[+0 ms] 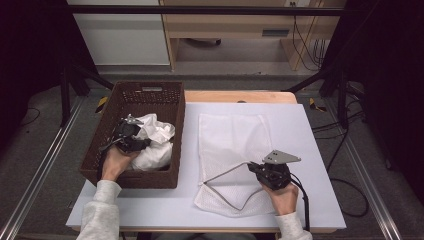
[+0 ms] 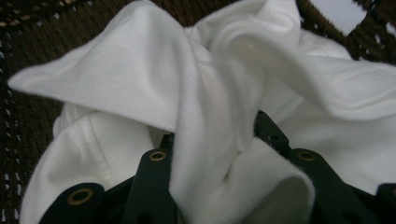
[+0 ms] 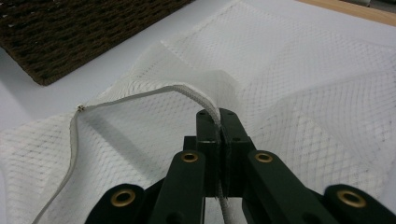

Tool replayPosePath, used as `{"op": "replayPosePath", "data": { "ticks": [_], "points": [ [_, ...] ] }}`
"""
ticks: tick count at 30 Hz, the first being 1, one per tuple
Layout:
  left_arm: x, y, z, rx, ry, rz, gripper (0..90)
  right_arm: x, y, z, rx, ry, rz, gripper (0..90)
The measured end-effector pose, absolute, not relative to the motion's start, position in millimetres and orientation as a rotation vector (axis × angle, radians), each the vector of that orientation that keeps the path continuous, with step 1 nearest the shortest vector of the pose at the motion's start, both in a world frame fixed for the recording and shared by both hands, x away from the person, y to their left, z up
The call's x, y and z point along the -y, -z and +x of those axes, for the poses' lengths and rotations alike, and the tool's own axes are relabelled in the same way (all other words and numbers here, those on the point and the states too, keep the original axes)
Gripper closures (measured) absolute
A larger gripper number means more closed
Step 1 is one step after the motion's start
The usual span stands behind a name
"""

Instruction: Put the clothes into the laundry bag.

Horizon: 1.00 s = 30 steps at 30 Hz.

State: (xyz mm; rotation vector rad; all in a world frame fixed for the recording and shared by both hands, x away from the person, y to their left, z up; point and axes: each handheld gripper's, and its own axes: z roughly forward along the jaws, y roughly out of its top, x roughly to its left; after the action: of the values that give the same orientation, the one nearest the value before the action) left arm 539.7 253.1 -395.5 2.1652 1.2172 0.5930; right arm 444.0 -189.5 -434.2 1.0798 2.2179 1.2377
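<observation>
You're at the pick-up step: your left gripper pinches the white garment in the wicker basket, your right gripper clamps the mesh bag's zipper edge open on the tabletop, so next lift the garment clear into that mouth.

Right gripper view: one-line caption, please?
Right tongs shut on the mesh bag's zipper edge, holding its mouth open.

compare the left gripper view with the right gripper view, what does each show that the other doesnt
Left gripper view: the left gripper with its fingers closed on a fold of the white cloth, inside the wicker basket.

Right gripper view: the right gripper pinching the zipper edge of the mesh laundry bag, lifting the mouth open on the white table.

Shared: the brown basket, seen from outside in the right gripper view.
</observation>
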Motion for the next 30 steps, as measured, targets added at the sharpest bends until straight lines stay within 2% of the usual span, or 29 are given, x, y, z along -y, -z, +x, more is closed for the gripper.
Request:
{"op": "replayPosePath", "data": {
  "ticks": [7, 17, 30],
  "points": [
    [-254, 388, 527, -1.126, -0.724, 2.072, 66.9, 191, 433, 444, -2.212, -1.243, 1.078, 88.4],
    [-265, 375, 518, -1.074, -0.800, 1.883, 67.8, 193, 433, 444, -2.206, -1.243, 1.086, 88.4],
    [-262, 339, 507, -1.014, -0.946, 1.746, 68.9, 195, 432, 444, -2.202, -1.250, 1.090, 88.4]
  ]
}}
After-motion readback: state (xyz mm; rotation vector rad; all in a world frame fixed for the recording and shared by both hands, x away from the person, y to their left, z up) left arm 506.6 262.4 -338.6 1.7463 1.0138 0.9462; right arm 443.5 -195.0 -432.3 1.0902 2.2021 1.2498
